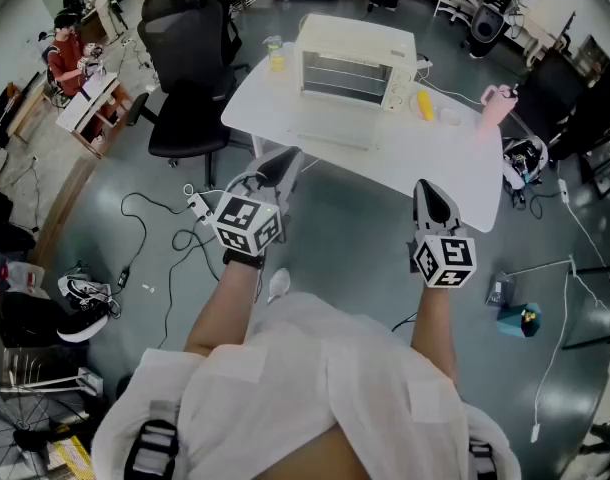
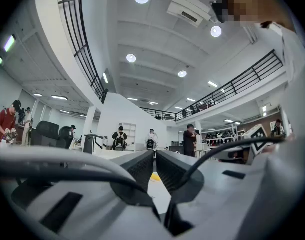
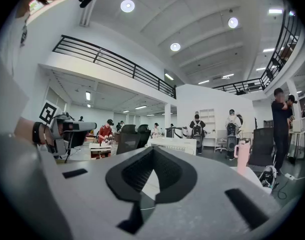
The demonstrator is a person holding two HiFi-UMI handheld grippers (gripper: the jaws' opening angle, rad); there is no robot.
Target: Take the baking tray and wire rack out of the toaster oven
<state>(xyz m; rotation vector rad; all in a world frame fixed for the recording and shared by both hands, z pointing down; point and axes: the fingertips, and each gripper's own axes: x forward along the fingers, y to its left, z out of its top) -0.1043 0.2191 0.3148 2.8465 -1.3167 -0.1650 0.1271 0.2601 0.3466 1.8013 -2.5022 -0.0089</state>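
well, the toaster oven sits on a white table over a grey floor. the left gripper and right gripper are squeezed closed, empty.

**Where things sit**

The toaster oven stands on the table, ahead of both grippers. The left gripper and the right gripper are at the table's near edge, well apart. A cup sits ahead of the left gripper, just left of the oven. A chair stands off to that gripper's left. A bottle is ahead and right of the right gripper.
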